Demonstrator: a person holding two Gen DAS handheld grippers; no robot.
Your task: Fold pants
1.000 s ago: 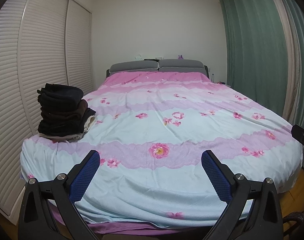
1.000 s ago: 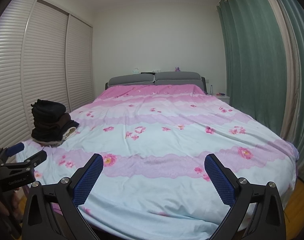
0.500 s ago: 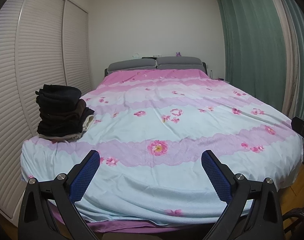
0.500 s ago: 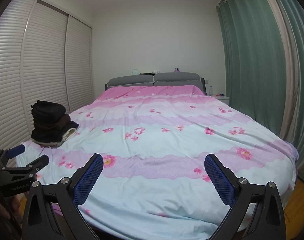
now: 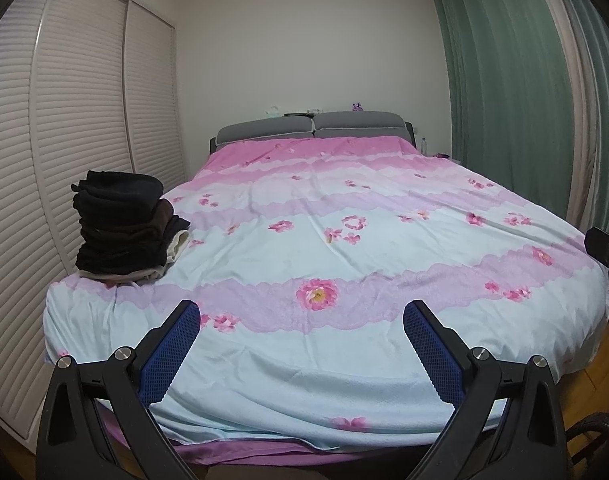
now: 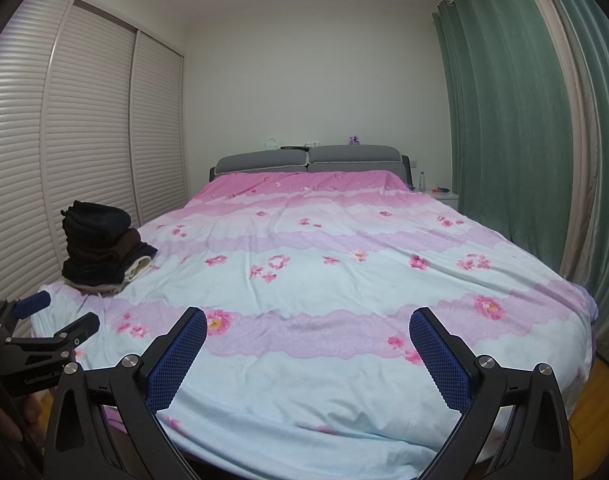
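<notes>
A stack of folded dark pants (image 5: 122, 224) (image 6: 100, 250), black and brown with a cream piece near the bottom, sits on the bed's near left corner. My left gripper (image 5: 300, 312) hovers open at the foot of the bed, nothing between its blue pads. My right gripper (image 6: 308, 318) is likewise open and empty, a little further right. In the right wrist view the left gripper (image 6: 44, 316) shows at the left edge, held by a hand. No loose pants lie on the bed.
The bed (image 5: 344, 248) (image 6: 344, 280) has a pink, lilac and pale blue floral cover and a grey headboard (image 5: 312, 126). Louvred wardrobe doors (image 5: 76, 128) line the left. Green curtains (image 6: 504, 120) hang right, with a nightstand (image 6: 444, 196) beside them. Wood floor shows below right.
Both grippers have tilted slightly, so the bed sits a little differently in each view. The stack and the cover have not moved; both grippers stay open.
</notes>
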